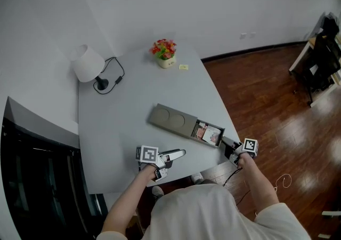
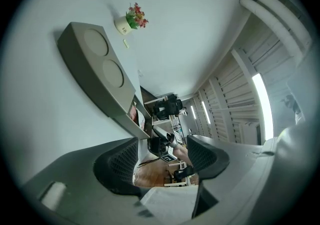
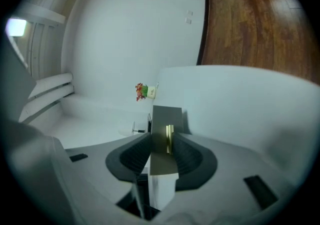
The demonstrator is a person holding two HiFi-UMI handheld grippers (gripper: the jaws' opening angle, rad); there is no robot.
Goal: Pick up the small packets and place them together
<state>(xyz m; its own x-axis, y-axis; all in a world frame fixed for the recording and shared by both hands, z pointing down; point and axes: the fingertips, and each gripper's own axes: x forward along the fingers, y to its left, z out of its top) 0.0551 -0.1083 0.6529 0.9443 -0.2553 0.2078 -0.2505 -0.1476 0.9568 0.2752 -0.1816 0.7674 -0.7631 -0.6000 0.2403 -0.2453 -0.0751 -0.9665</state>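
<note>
right gripper (image 3: 162, 143) – clamped on drawer pull (image 3: 169, 139) | left gripper (image 2: 162, 145) – jaws apart, empty | small packets (image 1: 211, 135) likely light, crinkly; pinch an edge

a pale table (image 1: 117, 121) carries a lamp (image 1: 88, 65) at its far left, a flower pot (image 1: 166, 53), a yellow note (image 1: 183, 66) beside it, and a long grey box (image 1: 173, 120) near the front.

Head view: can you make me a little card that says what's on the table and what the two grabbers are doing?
table: white, holds a gray box, lamp, flower pot, yellow note
box contents: small packets inside its open end
left gripper: jaws apart, nothing between them, at the table's near edge
right gripper: jaws closed on the box's open end
</note>
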